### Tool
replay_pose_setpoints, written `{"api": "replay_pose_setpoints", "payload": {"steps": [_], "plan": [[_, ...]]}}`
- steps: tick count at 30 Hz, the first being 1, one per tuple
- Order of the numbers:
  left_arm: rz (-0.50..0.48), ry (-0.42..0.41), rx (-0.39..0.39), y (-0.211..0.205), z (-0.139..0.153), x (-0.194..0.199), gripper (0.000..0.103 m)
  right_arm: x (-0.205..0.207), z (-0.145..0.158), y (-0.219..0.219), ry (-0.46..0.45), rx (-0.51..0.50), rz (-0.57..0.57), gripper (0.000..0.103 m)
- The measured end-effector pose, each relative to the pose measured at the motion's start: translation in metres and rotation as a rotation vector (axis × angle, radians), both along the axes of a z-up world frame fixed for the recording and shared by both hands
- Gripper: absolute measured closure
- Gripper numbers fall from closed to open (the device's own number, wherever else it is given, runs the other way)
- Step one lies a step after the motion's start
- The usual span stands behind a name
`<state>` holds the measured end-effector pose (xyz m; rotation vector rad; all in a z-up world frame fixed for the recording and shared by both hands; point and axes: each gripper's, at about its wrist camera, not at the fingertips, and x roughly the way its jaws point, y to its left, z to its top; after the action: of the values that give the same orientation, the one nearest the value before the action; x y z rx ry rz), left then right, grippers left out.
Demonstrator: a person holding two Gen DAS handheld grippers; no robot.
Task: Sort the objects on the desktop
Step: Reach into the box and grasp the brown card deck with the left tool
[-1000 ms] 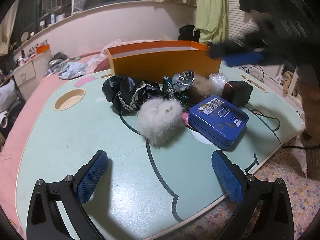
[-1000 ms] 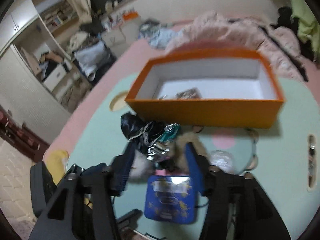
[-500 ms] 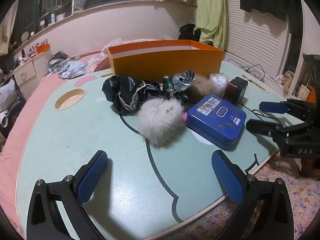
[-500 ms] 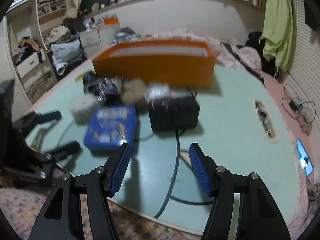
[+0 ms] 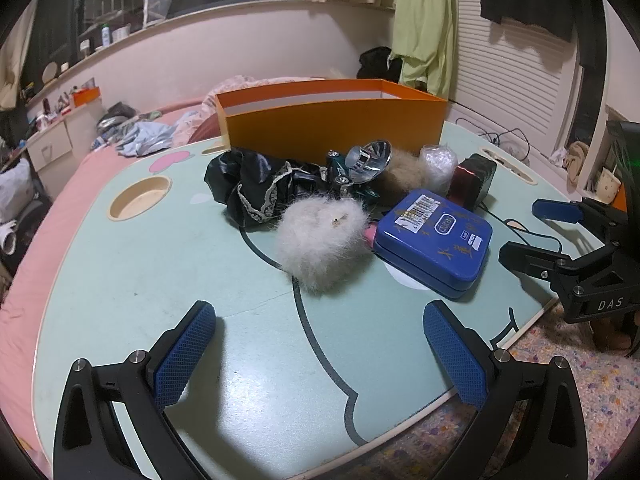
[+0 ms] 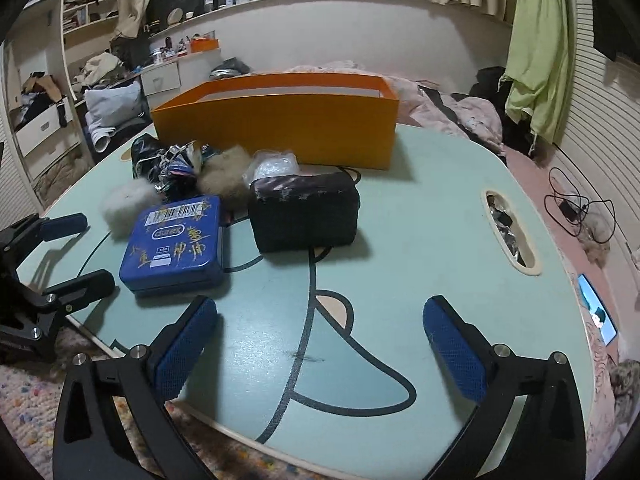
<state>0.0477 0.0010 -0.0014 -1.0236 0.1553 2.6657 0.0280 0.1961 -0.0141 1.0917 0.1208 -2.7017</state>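
1. The orange box (image 6: 276, 120) stands near the far edge of the table (image 6: 432, 240), open side up; I take it for the place the loose things are meant to go, since everything else lies heaped just in front of its near wall.

2. That heap runs from the black cloth (image 5: 248, 184) on the left, past a white fur ball (image 5: 320, 240) and a brown fur ball (image 6: 224, 176), to a clear plastic bag (image 6: 272, 166); among them lie a shiny reflector (image 5: 368, 160) and a small green toy car (image 5: 340, 168), half buried.

3. The blue tin (image 6: 176, 240) lies flat nearest the front edge, touching the white fur ball on one side; the black pouch (image 6: 304, 212) sits just beside it toward the middle of the table, with a cable running out from under it.

4. The right gripper (image 6: 320, 340) has just been opening; its jaws now stand spread wide with nothing between them, low over the near edge and aimed toward the pouch and tin, probably readied for a wide object.

5. The left gripper (image 5: 320, 344) is likewise spread and empty, hovering above the bare front part of the table, facing the white fur ball.

6. Nothing is held yet; the sorting looks barely begun.
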Motion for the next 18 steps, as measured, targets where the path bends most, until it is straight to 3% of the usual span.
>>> {"api": "replay_pose_setpoints", "payload": {"steps": [3, 5, 9, 12, 13, 18], "plan": [[0.032, -0.009, -0.018, -0.001, 0.004, -0.006, 0.003, 0.000, 0.000, 0.000, 0.000, -0.001, 0.000, 0.000], [0.048, 0.004, 0.011, -0.006, 0.017, -0.009, 0.006, 0.000, 0.001, -0.001, 0.001, -0.003, 0.000, 0.000], [0.028, 0.056, 0.130, -0.014, 0.066, -0.020, 0.006, -0.001, 0.001, 0.000, 0.003, -0.004, 0.000, 0.000], [0.022, 0.051, 0.120, -0.005, 0.099, -0.042, 0.006, -0.001, 0.001, 0.000, 0.003, -0.004, 0.000, 0.000], [0.023, 0.036, 0.120, -0.002, 0.105, -0.051, 0.006, 0.000, 0.001, -0.001, 0.003, -0.004, 0.000, 0.000], [-0.012, -0.217, 0.160, 0.017, 0.118, -0.131, 0.012, 0.000, 0.000, -0.001, 0.003, -0.004, 0.000, 0.000]]}}
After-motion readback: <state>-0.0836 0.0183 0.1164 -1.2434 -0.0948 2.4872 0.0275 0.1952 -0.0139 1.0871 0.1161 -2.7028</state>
